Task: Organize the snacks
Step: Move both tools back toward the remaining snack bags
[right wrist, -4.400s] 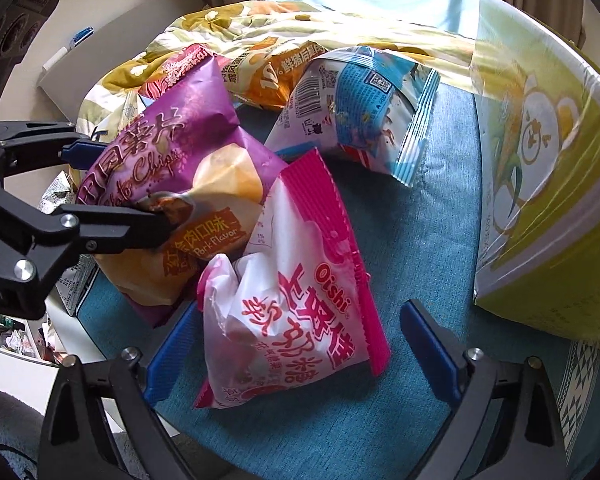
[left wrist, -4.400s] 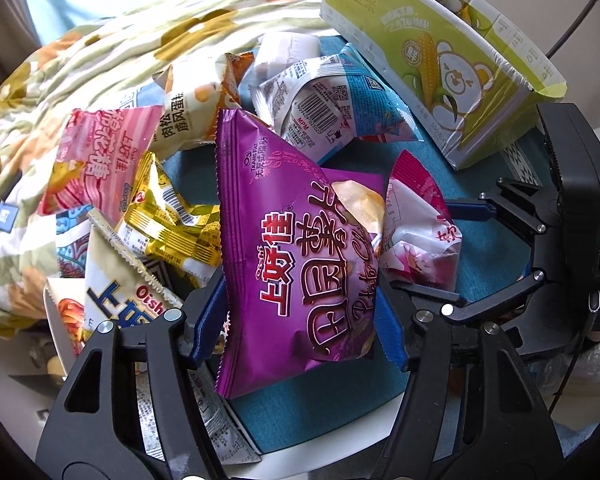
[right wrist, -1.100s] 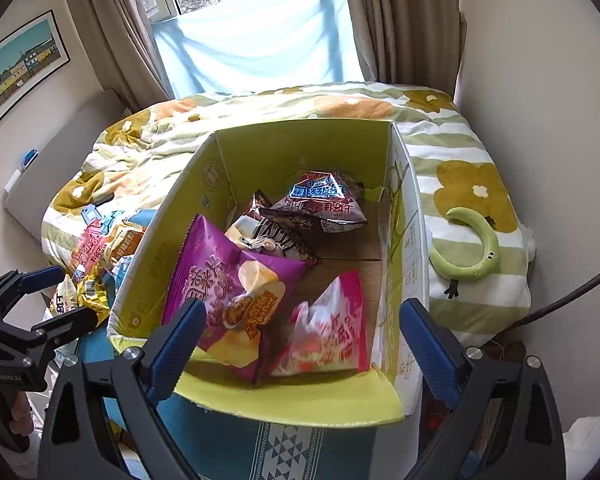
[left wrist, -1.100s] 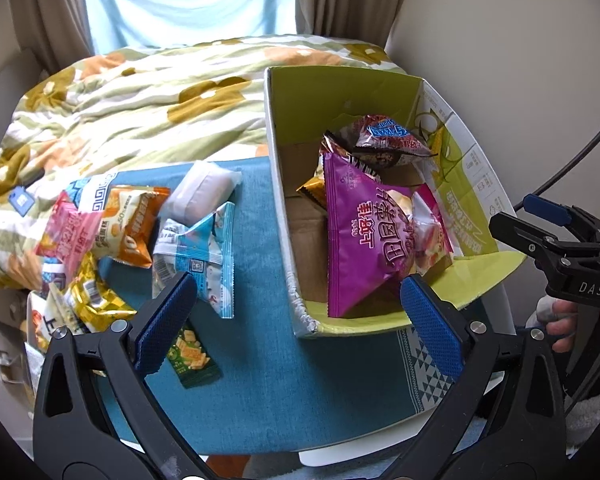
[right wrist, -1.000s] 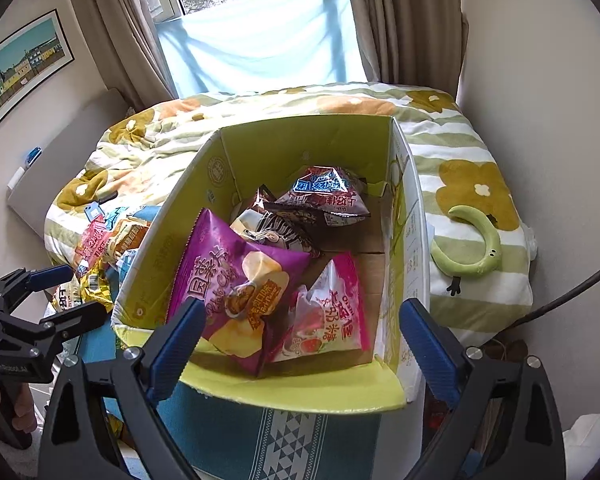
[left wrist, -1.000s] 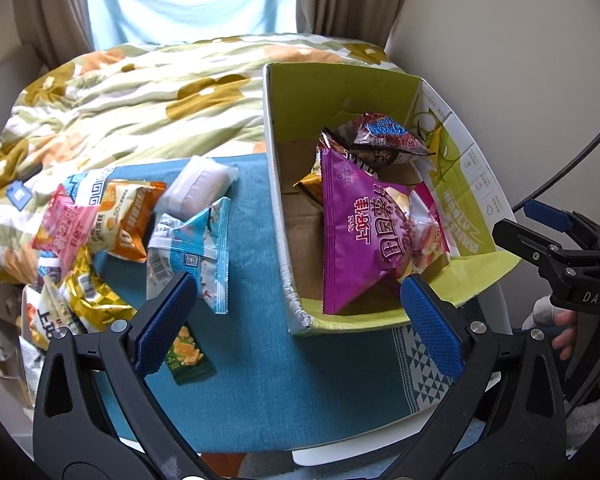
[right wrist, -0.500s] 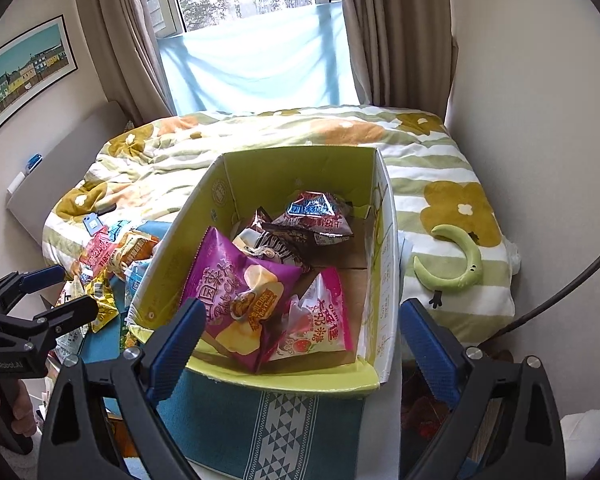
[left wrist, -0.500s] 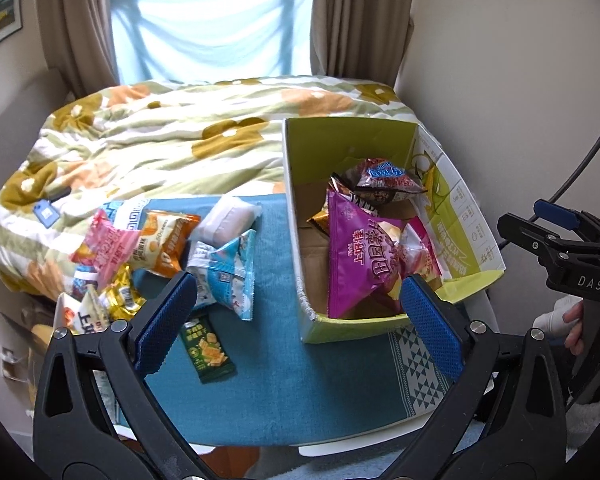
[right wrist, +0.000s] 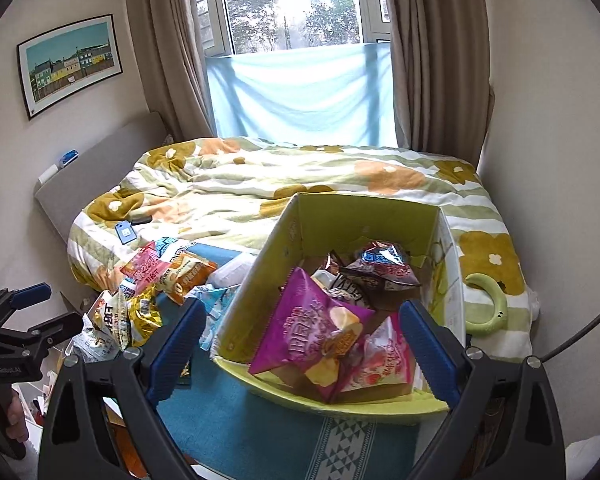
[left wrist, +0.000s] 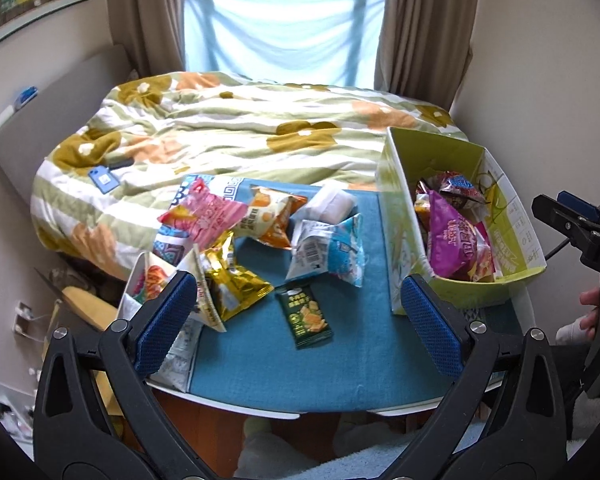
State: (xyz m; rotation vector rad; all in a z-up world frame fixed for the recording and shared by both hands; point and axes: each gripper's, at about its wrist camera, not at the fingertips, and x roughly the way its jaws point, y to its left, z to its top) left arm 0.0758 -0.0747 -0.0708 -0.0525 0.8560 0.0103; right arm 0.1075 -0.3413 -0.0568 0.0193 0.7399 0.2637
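A yellow-green cardboard box stands at the right of a table with a blue cloth. In it lie a purple chip bag, a pink bag and dark bags. Loose snacks lie left of the box: a dark green packet, a light blue bag, an orange bag, a pink bag, a gold bag. My left gripper is open and empty above the table's front. My right gripper is open and empty before the box.
A bed with a flowered quilt lies behind the table, under a curtained window. A green curved toy lies on the bed right of the box. A wall stands close on the right.
Both grippers, which earlier held the purple and pink bags, have let them go in the box and have drawn back and up, so more of the room shows.
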